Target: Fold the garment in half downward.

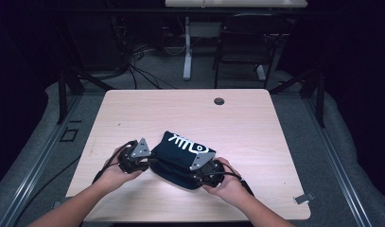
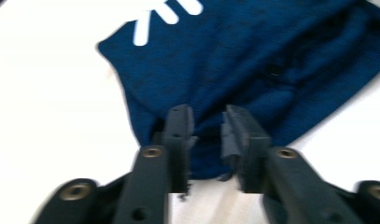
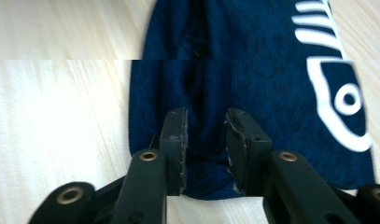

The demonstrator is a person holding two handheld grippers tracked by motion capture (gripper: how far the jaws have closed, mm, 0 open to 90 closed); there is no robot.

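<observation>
A dark blue cloth (image 1: 180, 153) with a white fish-skeleton print lies folded on the light wooden table (image 1: 133, 109), toward its near side. My left gripper (image 1: 151, 163) is at the cloth's near left corner. In the left gripper view the blue cloth (image 2: 253, 70) bunches in toward the left gripper (image 2: 206, 122), whose jaws are pinched on its corner. My right gripper (image 1: 194, 173) is at the near right edge. In the right gripper view the cloth (image 3: 271, 93) creases between the jaws of the right gripper (image 3: 206, 125), which is shut on its hem.
A round cable hole (image 1: 219, 100) sits near the table's far edge. A small metal clip (image 1: 303, 197) lies at the near right corner. Beyond the table stand a dark chair (image 1: 247, 38), a white desk leg (image 1: 187, 52) and floor cables (image 1: 138, 66).
</observation>
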